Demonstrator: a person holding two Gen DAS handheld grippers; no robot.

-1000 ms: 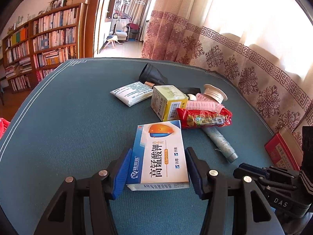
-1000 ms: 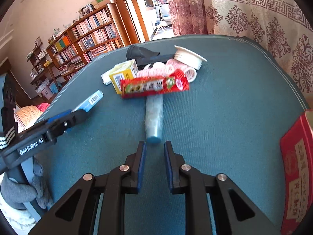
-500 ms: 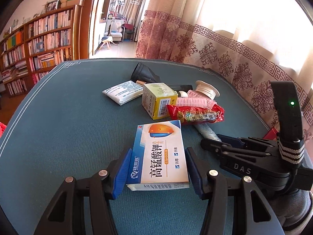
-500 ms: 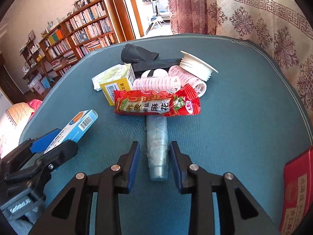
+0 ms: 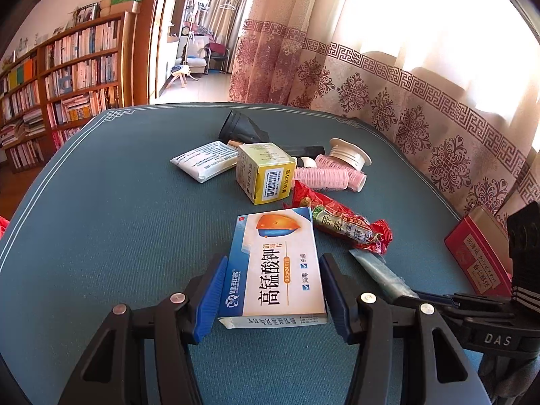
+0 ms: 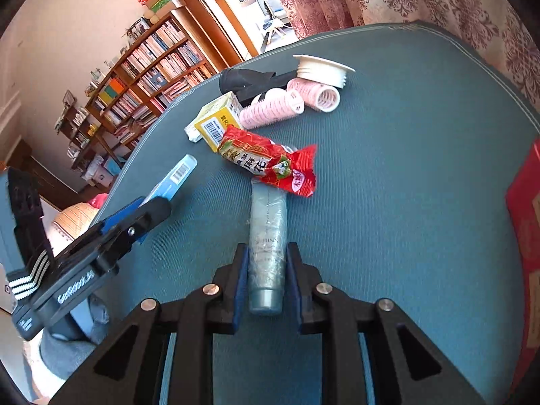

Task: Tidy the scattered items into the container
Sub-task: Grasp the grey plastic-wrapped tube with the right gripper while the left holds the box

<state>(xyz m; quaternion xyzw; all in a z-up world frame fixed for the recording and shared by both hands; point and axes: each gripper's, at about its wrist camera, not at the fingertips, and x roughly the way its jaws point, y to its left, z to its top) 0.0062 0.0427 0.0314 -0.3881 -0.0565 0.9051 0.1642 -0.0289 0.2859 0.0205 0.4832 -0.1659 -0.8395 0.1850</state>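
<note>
The left gripper (image 5: 272, 295) is clamped on a white-and-blue medicine box (image 5: 275, 268), blue pads pressing both long sides, the box tilted with its far end over the teal counter (image 5: 101, 222); the right gripper (image 6: 266, 278) has its jaws closing on the capped end of a pale blue-green tube (image 6: 268, 236), both pads against the tube's sides; the tube's far end lies under a red snack packet (image 6: 270, 163), which rests across it at a slant. Behind the packet stands a yellow carton (image 5: 265, 177) with its barcode facing the left camera; a white sachet (image 5: 206, 162) lies just beside the carton on its left; pink hair rollers (image 6: 290, 104) lie beside one another past the carton, touching a white flanged fitting (image 6: 322, 69); a black funnel-shaped item (image 5: 241, 130) lies at the back of the pile, and what it is cannot be read clearly. A red box (image 5: 477, 260) sits near the counter's right edge, well apart from the pile; it may be the container, though the fisheye edge shows too little to confirm.
</note>
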